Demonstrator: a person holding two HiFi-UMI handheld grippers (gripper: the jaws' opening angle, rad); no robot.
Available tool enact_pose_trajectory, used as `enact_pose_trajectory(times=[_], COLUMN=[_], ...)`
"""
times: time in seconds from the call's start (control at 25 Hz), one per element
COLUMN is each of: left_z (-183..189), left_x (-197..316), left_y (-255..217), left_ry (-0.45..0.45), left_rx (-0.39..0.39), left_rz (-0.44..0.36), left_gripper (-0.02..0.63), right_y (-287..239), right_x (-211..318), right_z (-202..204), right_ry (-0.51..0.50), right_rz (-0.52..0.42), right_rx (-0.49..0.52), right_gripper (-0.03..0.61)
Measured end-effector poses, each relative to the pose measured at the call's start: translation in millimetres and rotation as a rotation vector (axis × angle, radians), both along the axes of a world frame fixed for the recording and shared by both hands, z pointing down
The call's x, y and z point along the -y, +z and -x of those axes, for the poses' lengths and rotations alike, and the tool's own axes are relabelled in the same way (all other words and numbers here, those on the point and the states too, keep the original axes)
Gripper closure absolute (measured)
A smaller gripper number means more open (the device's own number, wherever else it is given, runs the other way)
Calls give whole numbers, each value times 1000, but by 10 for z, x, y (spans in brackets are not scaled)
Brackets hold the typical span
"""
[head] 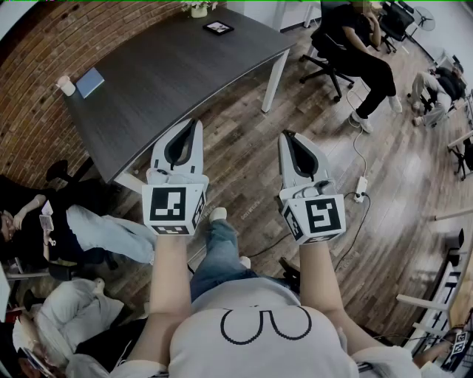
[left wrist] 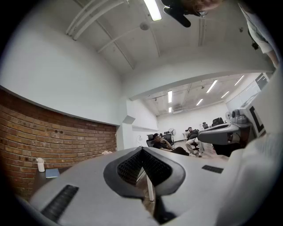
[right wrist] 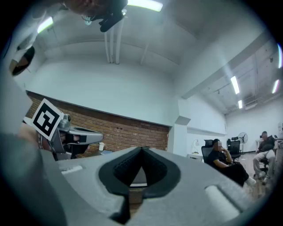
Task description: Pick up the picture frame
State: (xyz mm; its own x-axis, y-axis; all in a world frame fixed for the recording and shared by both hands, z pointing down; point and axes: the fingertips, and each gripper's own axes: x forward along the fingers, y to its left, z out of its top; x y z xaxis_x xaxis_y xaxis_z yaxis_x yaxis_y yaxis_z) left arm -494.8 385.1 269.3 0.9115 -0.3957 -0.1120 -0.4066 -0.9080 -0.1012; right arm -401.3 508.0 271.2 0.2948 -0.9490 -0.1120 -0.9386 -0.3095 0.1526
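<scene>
The picture frame (head: 218,28), small with a dark border, lies flat near the far end of the dark table (head: 177,74). My left gripper (head: 194,122) and right gripper (head: 285,135) are held side by side above the wooden floor, short of the table's near corner, both shut and empty. In the left gripper view the jaw tips (left wrist: 142,149) meet with nothing between them, and the right gripper (left wrist: 221,130) shows at the side. The right gripper view shows its jaws (right wrist: 141,150) closed too, the left gripper (right wrist: 73,132) to its left. The frame is not seen in either gripper view.
On the table's left end lie a blue book (head: 90,82) and a white cup (head: 66,86); a white plant pot (head: 199,10) stands at the far edge. People sit on chairs at right (head: 362,52) and lower left (head: 66,229). A power strip (head: 361,187) and cable lie on the floor.
</scene>
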Motion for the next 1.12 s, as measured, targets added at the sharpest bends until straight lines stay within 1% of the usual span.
enact_pose_trajectory(times=[0.16, 0.28, 0.52, 0.72, 0.96, 1.12], left_z=[-133, -310, -808, -1170, -1475, -1616], left_x=[137, 346, 957, 1508, 2142, 2424], left_y=[15, 2, -33, -81, -154, -124], left_ry=[13, 28, 62, 85, 98, 103], left_rx=[7, 4, -1, -18, -39, -43], left_rz=[1, -1, 5, 10, 16, 29], left_gripper=[615, 615, 615, 615, 615, 615], right_y=[0, -26, -93, -141, -181, -169], right_x=[130, 339, 938, 1475, 2067, 2343], right_z=[-108, -264, -702, -1014, -1332, -1451], right_ry=[10, 18, 26, 48, 74, 78], right_rz=[-2, 0, -14, 9, 13, 29], right_rx=[-4, -18, -3, -30, -29, -37], right_gripper=[578, 578, 578, 578, 578, 578])
